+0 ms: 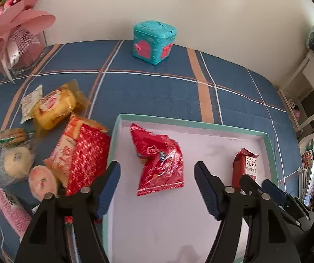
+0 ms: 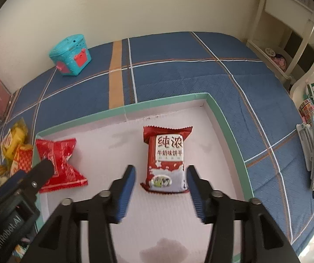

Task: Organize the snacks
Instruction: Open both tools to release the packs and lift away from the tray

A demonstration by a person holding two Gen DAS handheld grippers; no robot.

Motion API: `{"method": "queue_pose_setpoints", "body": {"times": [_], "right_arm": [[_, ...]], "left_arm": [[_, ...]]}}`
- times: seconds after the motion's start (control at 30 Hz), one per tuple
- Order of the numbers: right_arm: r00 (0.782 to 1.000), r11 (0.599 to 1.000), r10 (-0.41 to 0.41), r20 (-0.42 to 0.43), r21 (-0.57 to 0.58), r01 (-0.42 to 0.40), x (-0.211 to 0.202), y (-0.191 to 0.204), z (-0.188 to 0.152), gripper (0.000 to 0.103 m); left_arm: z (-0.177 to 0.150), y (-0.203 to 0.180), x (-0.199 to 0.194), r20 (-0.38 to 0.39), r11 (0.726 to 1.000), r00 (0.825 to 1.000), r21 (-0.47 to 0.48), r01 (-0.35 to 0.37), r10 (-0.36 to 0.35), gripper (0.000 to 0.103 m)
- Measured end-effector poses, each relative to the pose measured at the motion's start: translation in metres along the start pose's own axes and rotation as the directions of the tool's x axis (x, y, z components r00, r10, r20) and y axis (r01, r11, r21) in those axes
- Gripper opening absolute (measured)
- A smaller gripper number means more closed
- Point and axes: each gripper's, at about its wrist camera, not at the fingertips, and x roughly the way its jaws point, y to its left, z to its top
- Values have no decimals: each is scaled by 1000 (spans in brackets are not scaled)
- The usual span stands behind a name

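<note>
Lying flat in the green-rimmed tray (image 2: 227, 118): crinkled red snack packet (image 1: 159, 162), milk biscuit pack (image 2: 168, 160). Left gripper (image 1: 157, 188) and right gripper (image 2: 160, 188) are hovering, fingers apart, gripping nothing.

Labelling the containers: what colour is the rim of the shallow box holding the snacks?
Mint green, with a white inside; the shallow box rim shows best in the right wrist view.

Plain cream-white wall (image 1: 200, 11) behind, evenly lit. Work surface covered by blue plaid quilted cloth (image 1: 157, 92) with orange and white stripes. White painted wooden shelf unit (image 2: 288, 32) at right (contents too blurred to identify).
</note>
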Motion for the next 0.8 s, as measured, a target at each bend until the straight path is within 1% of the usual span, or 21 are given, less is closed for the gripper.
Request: {"method": "queue_pose_setpoints", "body": {"times": [0.03, 0.1, 0.17, 0.23, 0.3, 0.5, 0.57, 0.63, 0.8], "right_arm": [[1000, 1000, -5, 4, -4, 5, -2, 0, -2, 63], [1000, 1000, -12, 8, -11, 12, -5, 0, -5, 67], [1000, 1000, -20, 12, -16, 21, -9, -1, -10, 74], [1000, 999, -26, 13, -19, 26, -11, -1, -15, 78], [1000, 1000, -19, 12, -22, 19, -13, 0, -19, 82], [1000, 999, 2, 9, -51, -1, -22, 9, -38, 93], [1000, 998, 6, 12, -60, -5, -27, 12, -43, 100], [1000, 998, 18, 16, -66, -17, -33, 13, -50, 101], [999, 997, 30, 24, -75, -28, -44, 15, -67, 103]], "left_arm": [[-1, 3, -3, 4, 1000, 1000, -4, -7, 7, 85], [-2, 9, -12, 17, 1000, 1000, -11, -15, 15, 86], [-3, 15, -21, 33, 1000, 999, -16, -24, 25, 86], [-5, 20, -29, 52, 999, 998, -26, -33, 34, 95], [-8, 25, -36, 67, 999, 997, -32, -35, 37, 95], [-24, 40, -55, 90, 996, 992, -32, -85, 88, 96], [-29, 44, -60, 99, 995, 990, -25, -99, 101, 101], [-36, 50, -68, 112, 993, 987, -26, -116, 118, 102], [-52, 70, -84, 124, 991, 985, -75, -114, 122, 102]]}}
